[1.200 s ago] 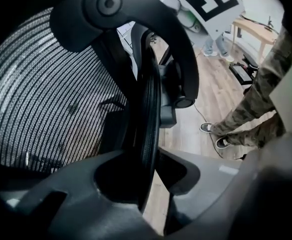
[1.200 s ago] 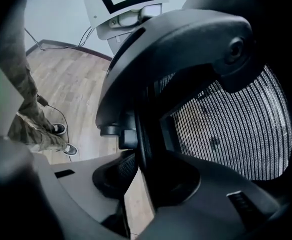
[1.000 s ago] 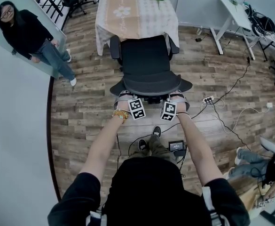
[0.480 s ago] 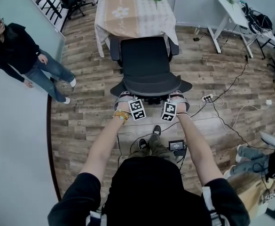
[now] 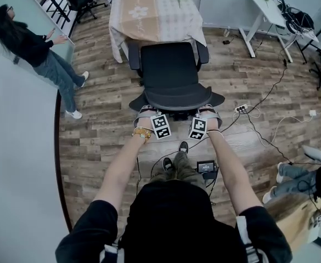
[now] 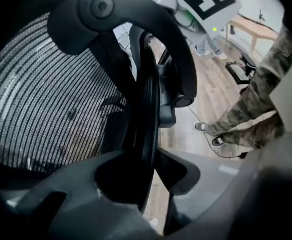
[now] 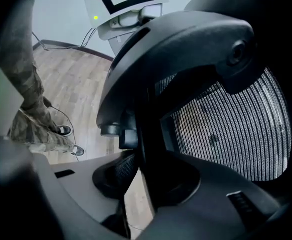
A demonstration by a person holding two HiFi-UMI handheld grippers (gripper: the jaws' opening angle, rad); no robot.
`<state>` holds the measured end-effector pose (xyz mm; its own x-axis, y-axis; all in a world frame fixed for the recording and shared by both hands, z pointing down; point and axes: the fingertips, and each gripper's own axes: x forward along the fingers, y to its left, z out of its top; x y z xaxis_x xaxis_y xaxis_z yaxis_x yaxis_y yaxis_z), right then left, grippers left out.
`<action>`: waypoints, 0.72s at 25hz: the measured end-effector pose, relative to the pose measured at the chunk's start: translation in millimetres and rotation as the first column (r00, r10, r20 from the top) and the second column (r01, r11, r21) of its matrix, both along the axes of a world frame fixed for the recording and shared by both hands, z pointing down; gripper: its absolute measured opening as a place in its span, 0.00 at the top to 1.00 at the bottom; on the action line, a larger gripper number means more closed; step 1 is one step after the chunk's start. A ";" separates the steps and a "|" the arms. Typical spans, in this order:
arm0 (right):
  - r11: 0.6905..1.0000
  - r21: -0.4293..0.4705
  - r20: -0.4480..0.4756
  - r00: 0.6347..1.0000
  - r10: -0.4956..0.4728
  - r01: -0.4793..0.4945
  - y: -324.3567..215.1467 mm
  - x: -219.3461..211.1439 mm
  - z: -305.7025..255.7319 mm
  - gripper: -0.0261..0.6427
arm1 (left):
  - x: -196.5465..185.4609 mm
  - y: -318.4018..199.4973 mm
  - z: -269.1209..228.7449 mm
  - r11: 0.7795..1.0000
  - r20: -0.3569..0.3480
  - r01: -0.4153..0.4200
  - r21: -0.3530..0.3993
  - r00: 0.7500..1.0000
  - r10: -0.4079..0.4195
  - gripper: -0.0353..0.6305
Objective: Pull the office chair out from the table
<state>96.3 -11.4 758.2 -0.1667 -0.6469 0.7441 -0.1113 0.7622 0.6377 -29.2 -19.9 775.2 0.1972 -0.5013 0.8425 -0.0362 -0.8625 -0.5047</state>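
Wood-plank floor (image 5: 94, 125) carries the cloth-covered table (image 5: 155, 15). The office chair (image 5: 171, 73) stands with its seat front just beside the table edge, apparently only partly drawn out, so more pulling remains. The left gripper (image 5: 147, 113) and right gripper (image 5: 208, 113) each pinch its backrest rim (image 6: 146, 109).

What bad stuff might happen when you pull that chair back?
1. The chair's wheels may snag the cables on the floor near the power strip.
2. Stepping backward, the person might trip on the small device lying by their shoes.
3. The left gripper and right gripper pinch only the thin backrest rim, so they could slip off.
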 end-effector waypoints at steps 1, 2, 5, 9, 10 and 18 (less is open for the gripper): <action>1.000 -0.001 0.001 1.000 0.000 0.000 3.8 -1.7 -1.3 0.81 | -0.8 2.9 -0.4 1.000 -0.001 -0.003 0.001 1.000 0.003 0.78; 1.000 0.000 0.001 1.000 0.001 -0.001 6.6 -3.1 -2.2 0.81 | -1.9 5.3 -0.9 1.000 -0.001 -0.006 0.002 1.000 0.006 0.78; 1.000 0.008 -0.003 1.000 0.009 -0.009 13.8 -5.1 -2.4 0.81 | -5.0 12.7 -1.4 1.000 0.002 -0.012 0.001 1.000 0.012 0.78; 1.000 -0.001 -0.003 1.000 0.008 -0.008 32.6 -7.5 -2.5 0.81 | -6.0 29.2 -0.6 1.000 0.002 -0.019 -0.002 1.000 0.019 0.78; 1.000 0.004 -0.006 1.000 0.007 -0.007 36.7 -7.0 -2.6 0.81 | -5.9 33.7 -0.8 1.000 0.002 -0.021 -0.001 1.000 0.021 0.78; 1.000 0.000 -0.011 1.000 0.014 -0.014 62.6 -0.9 -0.5 0.81 | -0.8 59.0 -1.5 1.000 0.003 -0.023 0.007 1.000 0.023 0.78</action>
<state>95.4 51.2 757.6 -0.1495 -0.6489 0.7461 -0.1143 0.7608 0.6388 -30.0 39.1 773.7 0.2067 -0.5028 0.8394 -0.0150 -0.8594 -0.5111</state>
